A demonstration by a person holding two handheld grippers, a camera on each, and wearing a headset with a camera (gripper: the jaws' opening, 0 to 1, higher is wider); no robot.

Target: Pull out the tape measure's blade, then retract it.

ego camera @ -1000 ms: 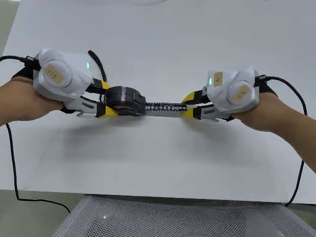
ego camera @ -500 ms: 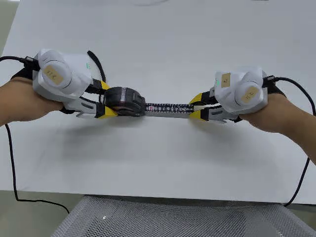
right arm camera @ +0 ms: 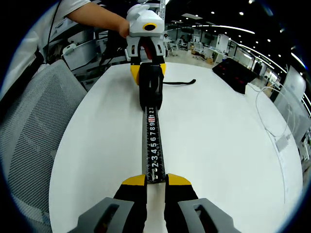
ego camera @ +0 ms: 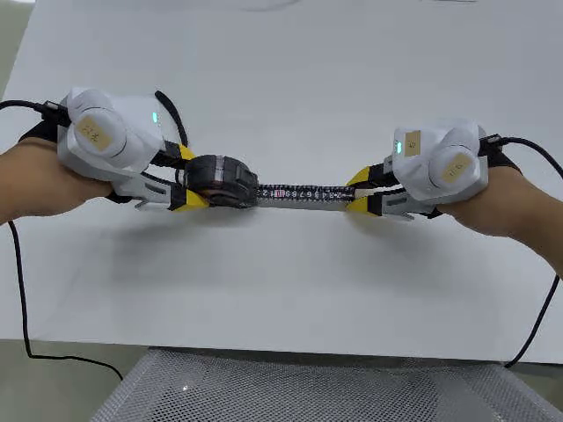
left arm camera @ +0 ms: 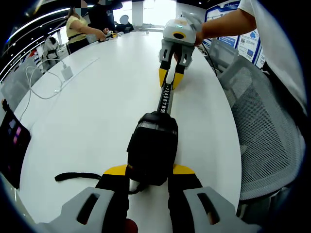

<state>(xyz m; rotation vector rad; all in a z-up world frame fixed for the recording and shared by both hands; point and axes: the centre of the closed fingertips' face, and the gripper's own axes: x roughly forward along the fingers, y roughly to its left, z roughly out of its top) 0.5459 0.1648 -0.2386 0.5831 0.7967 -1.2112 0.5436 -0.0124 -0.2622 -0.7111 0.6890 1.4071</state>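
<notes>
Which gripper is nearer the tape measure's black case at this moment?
Left. The left gripper is shut on the case itself. The right gripper holds the blade by its end, a stretch of drawn-out blade away from the case.
</notes>
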